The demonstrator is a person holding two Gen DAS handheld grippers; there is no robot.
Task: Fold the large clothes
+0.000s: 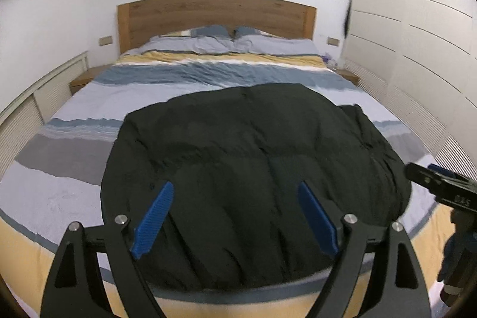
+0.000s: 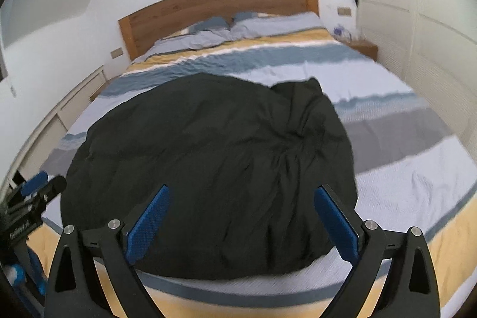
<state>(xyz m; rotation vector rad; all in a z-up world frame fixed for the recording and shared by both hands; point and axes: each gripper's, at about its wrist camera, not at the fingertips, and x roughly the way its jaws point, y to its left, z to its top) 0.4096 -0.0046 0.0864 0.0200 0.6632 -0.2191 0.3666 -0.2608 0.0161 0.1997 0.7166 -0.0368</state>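
Your left gripper (image 1: pixel 235 216) has its blue pads spread wide with nothing between them, hovering over the near end of the dark jacket (image 1: pixel 253 169), which lies spread flat on the striped bed cover (image 1: pixel 74 109) toward the foot of the bed. Your right gripper (image 2: pixel 241 222) is just as wide and just as empty, poised over the same near hem of the garment. From the left wrist view you get the wooden headboard (image 1: pixel 214 17) square on, the pillows (image 1: pixel 226 42) in front of it, and the right gripper's black body poking in at the right edge beside the jacket. From the right wrist view you see what the left one hides: a bunched, raised fold (image 2: pixel 298 91) at the jacket's far right corner, the nightstand (image 2: pixel 363 48) by the white wardrobe (image 2: pixel 417 20), and the left gripper entering at the left edge beside the bed.
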